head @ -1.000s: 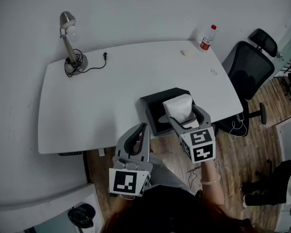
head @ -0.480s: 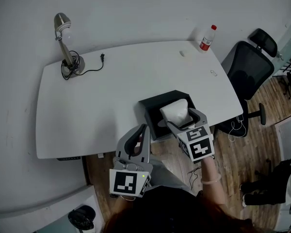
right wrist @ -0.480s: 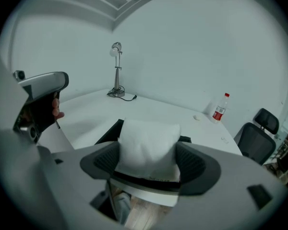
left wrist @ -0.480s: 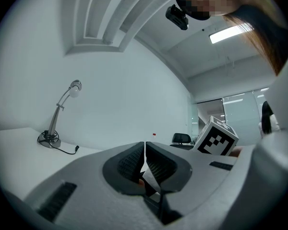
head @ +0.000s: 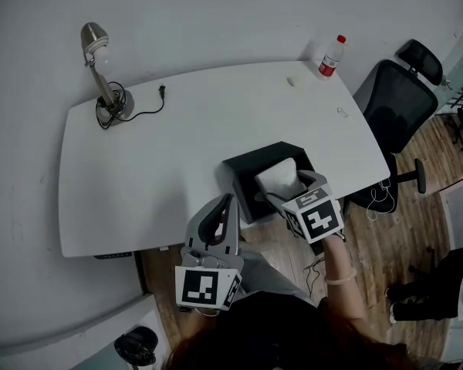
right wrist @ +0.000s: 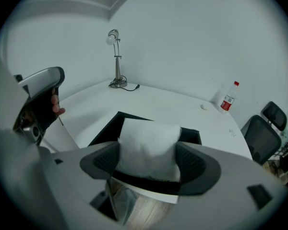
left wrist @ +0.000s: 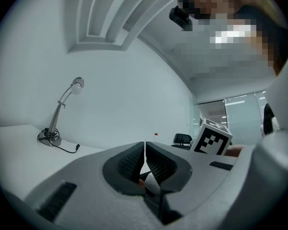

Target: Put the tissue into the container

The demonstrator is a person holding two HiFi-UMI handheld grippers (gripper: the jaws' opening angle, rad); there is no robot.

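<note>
The person's right arm reaches forward from the body, wrist nearly straight, carrying the right tongs (head: 289, 189) up to the near side of the black container (head: 243, 168), which sits open on the white desk (head: 177, 153) at its front edge. These tongs tilt down over the container's near right corner, the marker cube behind them on the person's side. In the right gripper view the right tongs (right wrist: 148, 161) stand moderately wide, both ribbed pads pressed into the sides of the white tissue (right wrist: 149, 143), which bulges up between them as a soft pack. The tissue (head: 280, 177) hangs over the right half of the container's opening; its lower edge is hidden behind the tongs, so I cannot tell whether it touches the bottom of the container (right wrist: 103, 131). The left arm is tucked closer to the body, holding the left tongs (head: 225, 206) off the desk, left of the container and nearer the person, tips pointing toward the container's near left corner. In the left gripper view the left tongs (left wrist: 145, 159) are closed pad to pad with only a hairline slit and nothing gripped. Far beyond the container to its left stands a lamp (head: 100, 75), and beyond it to the right a bottle (head: 332, 56).
</note>
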